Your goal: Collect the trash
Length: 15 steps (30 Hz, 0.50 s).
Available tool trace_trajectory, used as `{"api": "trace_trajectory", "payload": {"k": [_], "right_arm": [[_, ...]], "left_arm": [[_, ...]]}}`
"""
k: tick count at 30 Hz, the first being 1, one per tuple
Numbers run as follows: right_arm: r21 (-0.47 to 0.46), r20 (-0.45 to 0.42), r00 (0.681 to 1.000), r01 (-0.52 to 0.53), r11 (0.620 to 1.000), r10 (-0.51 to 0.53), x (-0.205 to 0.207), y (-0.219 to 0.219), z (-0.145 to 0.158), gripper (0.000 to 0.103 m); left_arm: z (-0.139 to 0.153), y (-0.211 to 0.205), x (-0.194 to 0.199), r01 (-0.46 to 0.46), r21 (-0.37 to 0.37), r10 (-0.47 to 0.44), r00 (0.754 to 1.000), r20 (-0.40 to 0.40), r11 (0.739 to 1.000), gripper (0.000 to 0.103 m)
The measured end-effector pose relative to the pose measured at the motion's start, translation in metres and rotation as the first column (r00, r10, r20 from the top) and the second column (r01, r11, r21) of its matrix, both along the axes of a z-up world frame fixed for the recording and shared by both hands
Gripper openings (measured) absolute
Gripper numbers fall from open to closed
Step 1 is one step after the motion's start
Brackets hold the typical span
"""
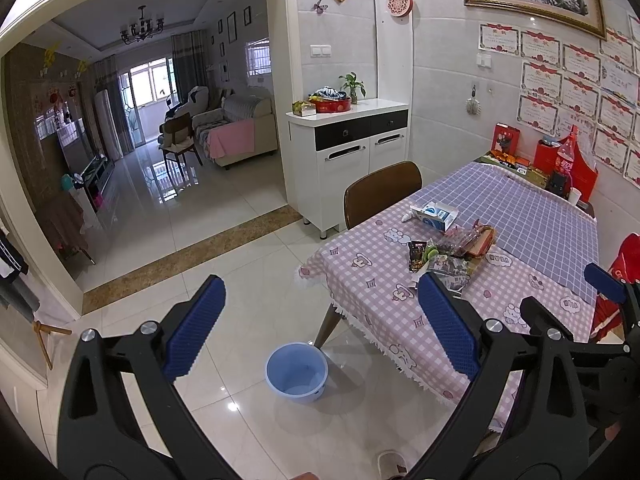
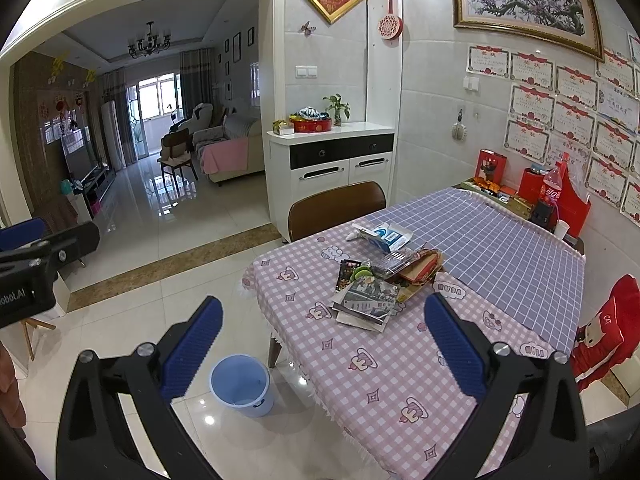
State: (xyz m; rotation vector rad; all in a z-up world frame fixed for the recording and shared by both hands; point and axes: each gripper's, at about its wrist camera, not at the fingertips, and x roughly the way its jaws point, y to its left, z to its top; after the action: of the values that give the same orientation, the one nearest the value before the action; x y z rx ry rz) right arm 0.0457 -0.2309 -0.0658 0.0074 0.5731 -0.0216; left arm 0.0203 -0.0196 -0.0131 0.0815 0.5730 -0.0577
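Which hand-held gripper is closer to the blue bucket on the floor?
Left, as far as I can judge. The left hand-held gripper hangs above the blue bucket; the right hand-held gripper sits further over, above the table's corner.

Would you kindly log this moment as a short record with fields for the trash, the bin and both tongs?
trash: pile of wrappers and papers on the pink checked tablecloth, near the table's middle
carton: blue-and-white box lying just beyond the pile
bin: blue bucket on the floor by the table's near corner; appears to hold no trash
left tongs: open, holding nothing, above the floor and table edge
right tongs: open, holding nothing, short of the pile
progress: nothing collected yet
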Motion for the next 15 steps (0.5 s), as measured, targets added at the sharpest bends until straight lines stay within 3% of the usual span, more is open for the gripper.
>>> {"api": "trace_trajectory", "payload": {"k": [15], "right_arm": [[0.021, -0.003, 1.0, -0.012, 1.0, 0.012, -0.0076, 0.0023, -0.0036, 0.099]], "left_arm": [[-0.0022, 0.0041, -0.0109, 0.004, 0.004, -0.004, 1.0, -0.009, 1.0, 0.095]]}}
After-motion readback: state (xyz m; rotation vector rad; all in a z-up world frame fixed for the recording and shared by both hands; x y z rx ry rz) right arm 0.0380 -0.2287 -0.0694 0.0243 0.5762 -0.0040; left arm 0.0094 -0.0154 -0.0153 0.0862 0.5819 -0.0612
